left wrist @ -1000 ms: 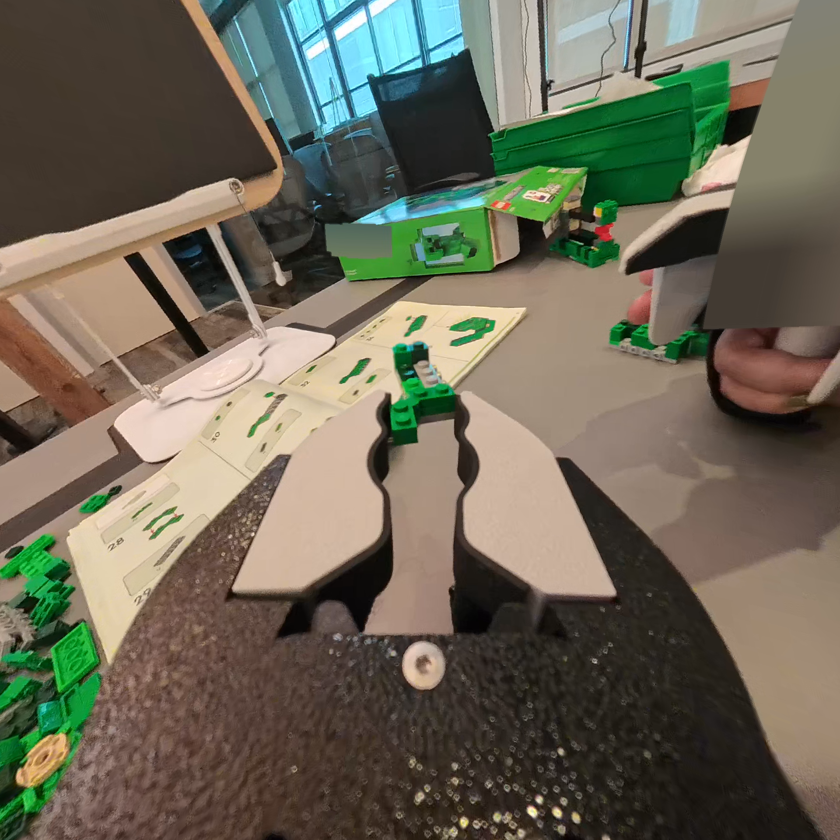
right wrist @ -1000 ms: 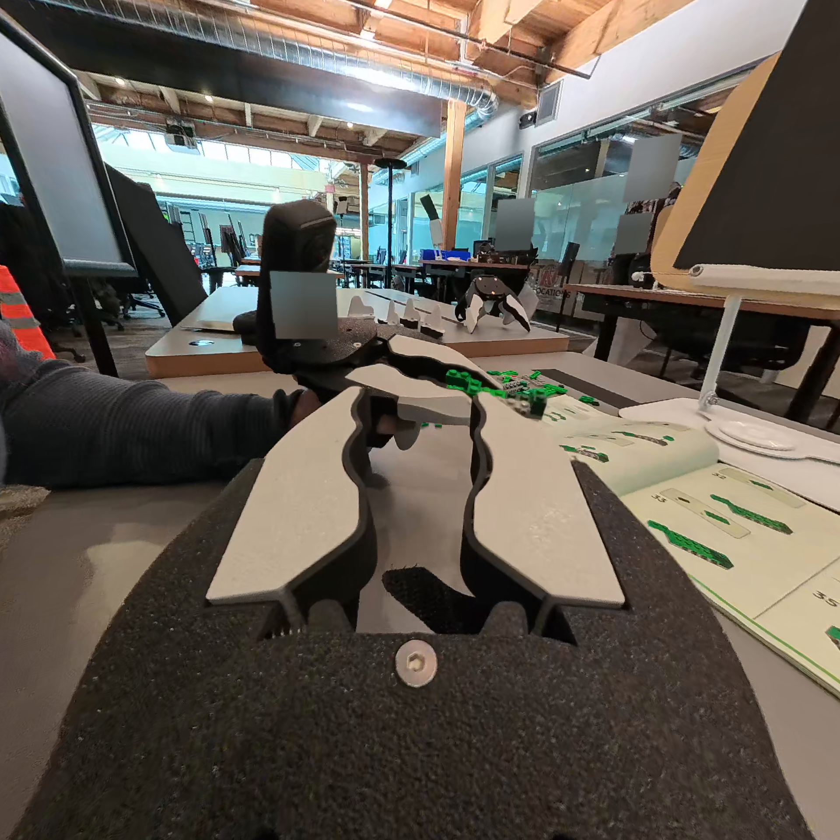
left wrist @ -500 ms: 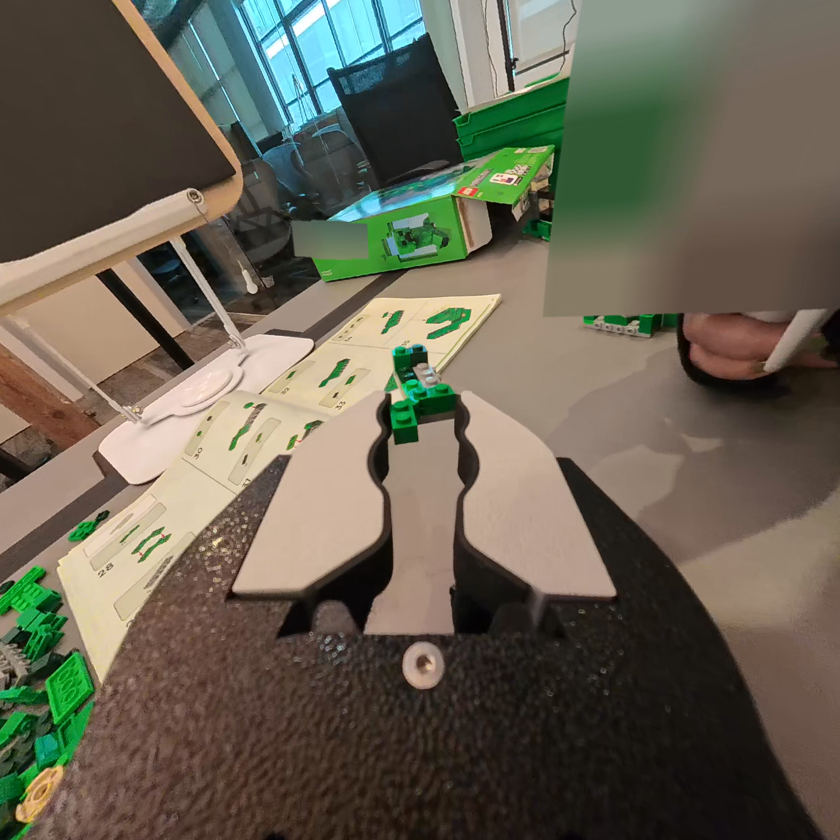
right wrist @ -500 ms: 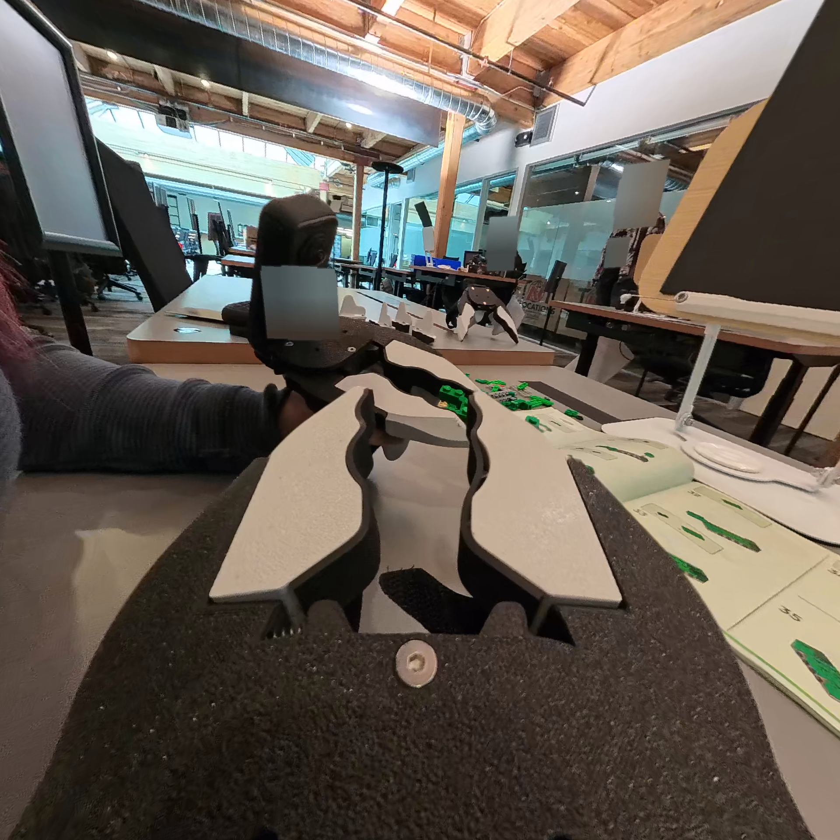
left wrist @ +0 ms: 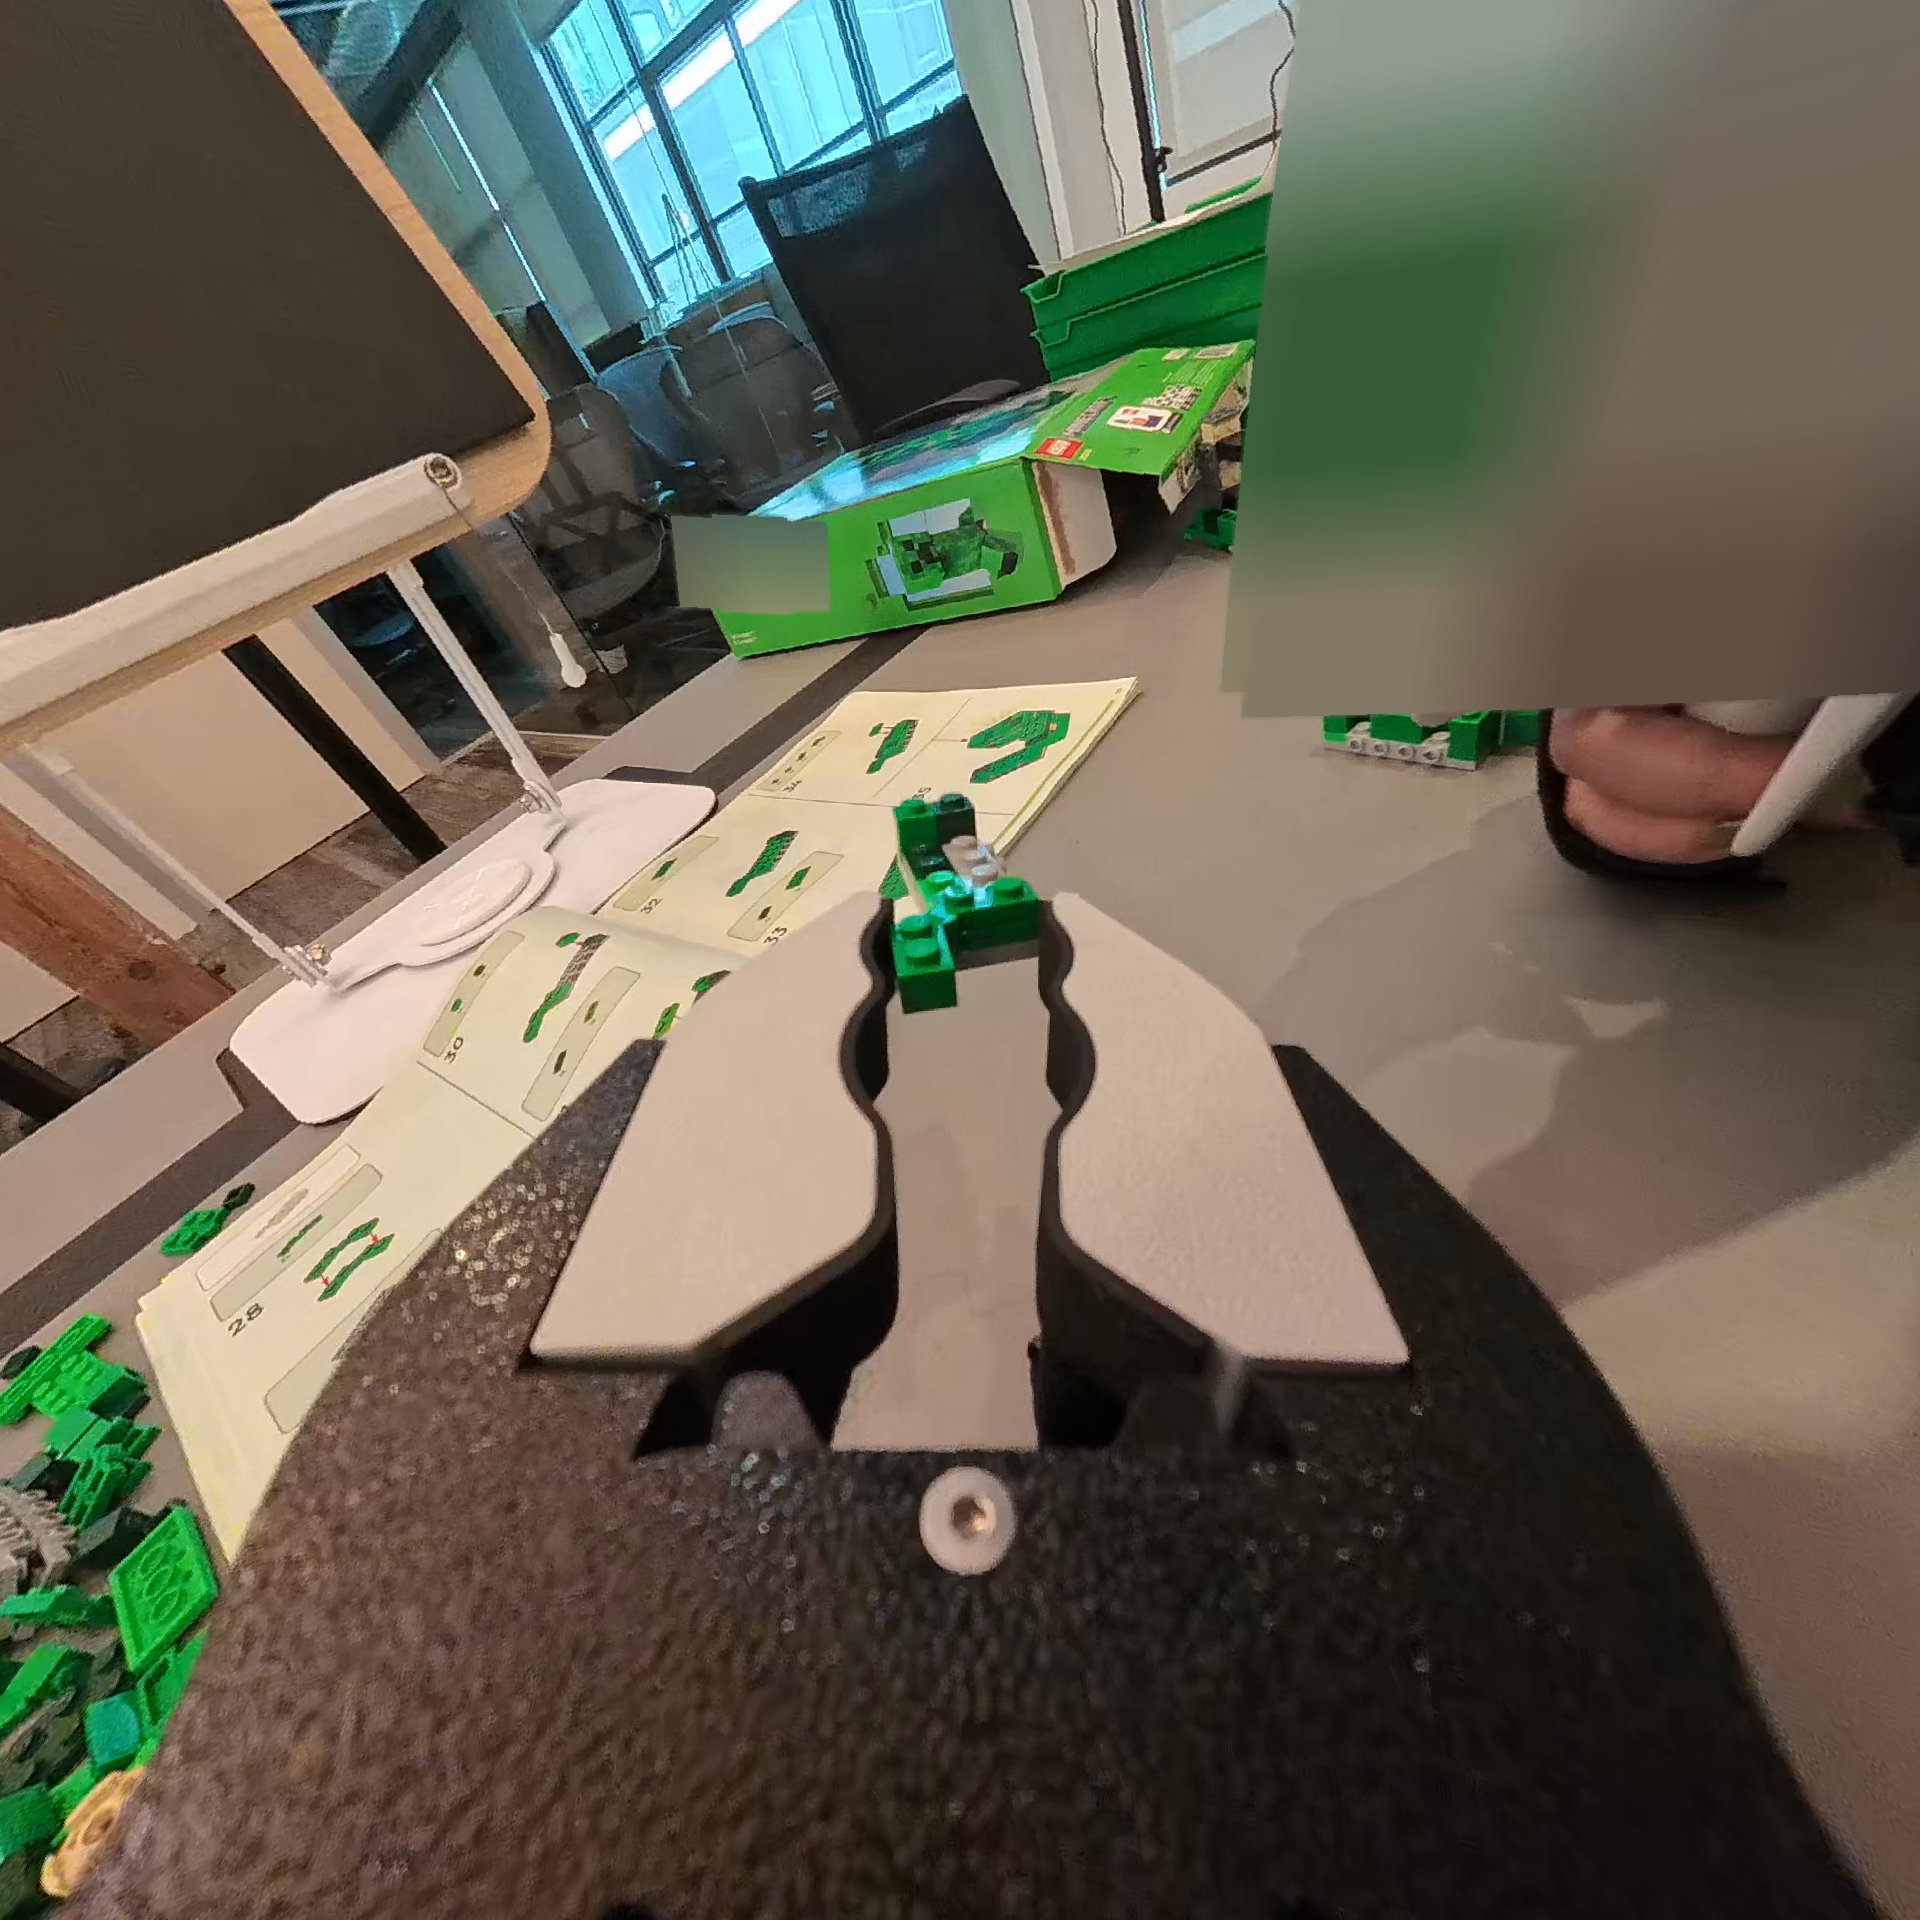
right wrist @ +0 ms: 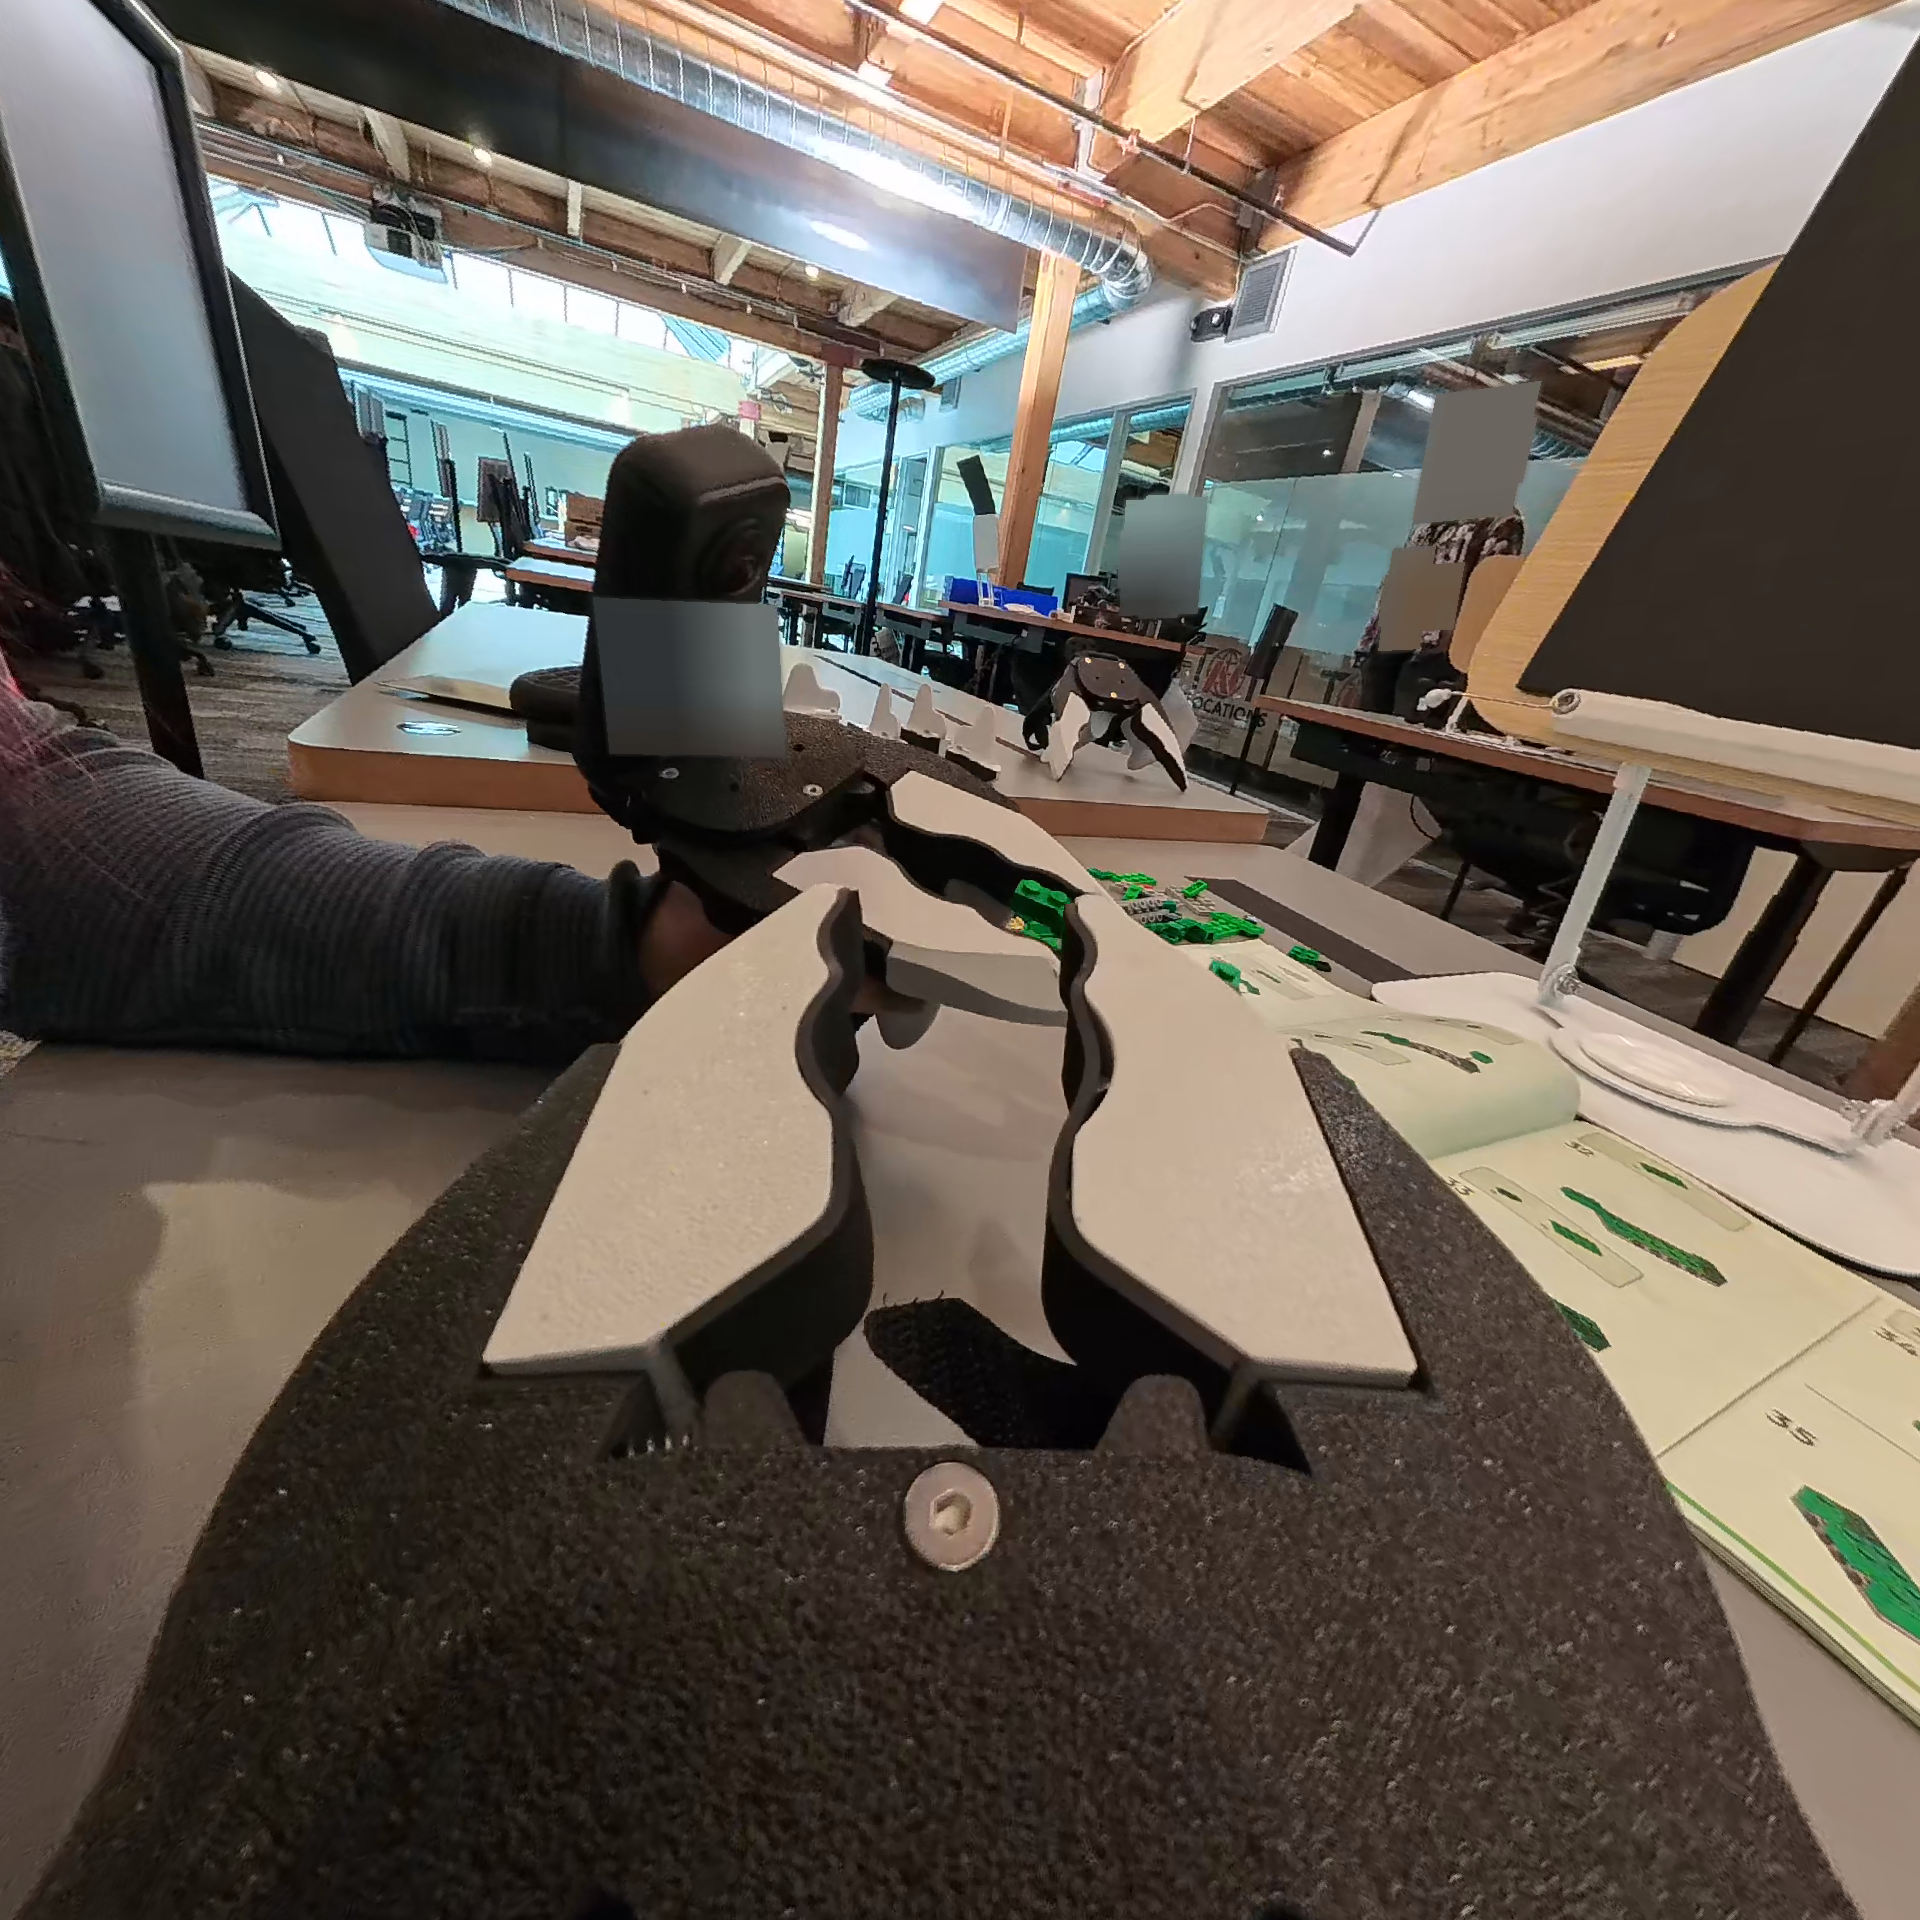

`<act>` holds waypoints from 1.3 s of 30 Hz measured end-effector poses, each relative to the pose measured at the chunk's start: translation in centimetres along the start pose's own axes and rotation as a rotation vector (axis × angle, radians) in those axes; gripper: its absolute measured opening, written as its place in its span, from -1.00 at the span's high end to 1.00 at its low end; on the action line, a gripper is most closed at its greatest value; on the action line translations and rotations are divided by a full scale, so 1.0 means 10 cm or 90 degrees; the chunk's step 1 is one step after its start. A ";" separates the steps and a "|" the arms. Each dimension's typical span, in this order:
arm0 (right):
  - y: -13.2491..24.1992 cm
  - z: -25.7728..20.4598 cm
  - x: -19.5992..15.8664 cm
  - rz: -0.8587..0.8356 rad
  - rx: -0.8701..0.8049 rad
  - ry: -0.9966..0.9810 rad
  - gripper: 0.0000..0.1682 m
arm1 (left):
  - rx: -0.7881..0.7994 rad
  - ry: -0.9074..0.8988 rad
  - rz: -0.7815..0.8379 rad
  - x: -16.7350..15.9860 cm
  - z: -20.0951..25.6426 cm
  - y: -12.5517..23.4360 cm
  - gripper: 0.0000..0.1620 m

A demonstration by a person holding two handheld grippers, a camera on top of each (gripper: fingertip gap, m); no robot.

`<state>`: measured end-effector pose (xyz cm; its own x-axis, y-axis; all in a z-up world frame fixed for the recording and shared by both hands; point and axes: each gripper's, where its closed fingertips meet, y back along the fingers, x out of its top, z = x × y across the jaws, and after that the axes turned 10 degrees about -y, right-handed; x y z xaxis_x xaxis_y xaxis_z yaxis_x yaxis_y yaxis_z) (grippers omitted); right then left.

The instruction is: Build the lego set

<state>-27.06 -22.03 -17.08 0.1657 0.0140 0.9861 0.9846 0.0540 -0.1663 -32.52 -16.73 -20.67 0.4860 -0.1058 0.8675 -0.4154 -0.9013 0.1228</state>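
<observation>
Left gripper (left wrist: 961, 940) is clamped on a small green brick assembly (left wrist: 961, 914) with a grey piece on top; the assembly sits at the fingertips and sticks out forward, held above the open instruction booklet (left wrist: 665, 966). The booklet lies flat on the grey table (left wrist: 1299, 894), beside the white base of a stand (left wrist: 457, 925). Loose green pieces (left wrist: 73, 1475) are heaped at the table's near left edge. Farther back, a green box (left wrist: 935, 540) lies on its side with its flap open, and green trays (left wrist: 1153, 301) are stacked behind it. To the right, a flat green and grey strip of bricks (left wrist: 1413, 732) rests on the table, next to a hand (left wrist: 1652, 790) wrapped around a white handle. Right gripper (right wrist: 956, 925) has its jaws spread with nothing between them, low over the table. In the right wrist view the left gripper shows just ahead, held by an arm in a dark ribbed sleeve (right wrist: 312, 935), green bricks visible between its fingers.
</observation>
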 end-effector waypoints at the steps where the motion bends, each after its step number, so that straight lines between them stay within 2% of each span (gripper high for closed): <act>1: 0.00 0.00 0.00 0.000 0.001 0.001 0.58 | 0.000 -0.002 0.000 0.00 0.00 0.00 0.69; 9: -0.01 -0.04 -0.01 -0.002 0.008 0.022 0.61 | -0.008 -0.007 -0.005 -0.01 0.03 -0.01 0.69; 11: -0.01 -0.04 -0.01 -0.002 0.008 0.029 0.61 | -0.055 0.015 -0.019 -0.02 0.12 -0.03 0.69; 15: 0.00 -0.05 0.01 0.005 0.003 0.052 0.62 | -0.219 0.062 -0.083 -0.08 0.46 -0.03 0.69; 19: 0.01 -0.09 0.04 0.016 0.011 0.065 0.63 | -0.299 0.043 -0.171 -0.24 0.66 0.02 0.69; 23: 0.01 -0.10 0.03 0.012 0.011 0.069 0.63 | -0.329 0.041 -0.199 -0.32 0.73 0.07 0.69; 28: 0.00 -0.11 0.02 0.008 0.011 0.083 0.66 | -0.414 0.131 -0.238 -0.40 0.85 0.19 0.66; 30: -0.01 -0.12 0.02 0.008 0.010 0.090 0.66 | -0.406 0.144 -0.240 -0.40 0.83 0.21 0.41; 33: 0.00 -0.12 0.03 0.013 0.007 0.096 0.66 | -0.369 0.166 -0.256 -0.44 0.76 0.28 0.23; 36: 0.01 -0.11 0.05 0.019 0.002 0.095 0.66 | -0.280 0.175 -0.244 -0.38 0.59 0.47 0.20; 39: 0.01 -0.09 0.06 0.021 -0.004 0.091 0.67 | -0.082 0.151 -0.240 -0.39 0.09 0.80 0.36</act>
<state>-26.84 -22.90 -16.55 0.2045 -0.1261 0.9707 0.9786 0.0493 -0.1997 -37.06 -23.88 -23.51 0.4380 0.3317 0.8356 -0.3434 -0.7972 0.4964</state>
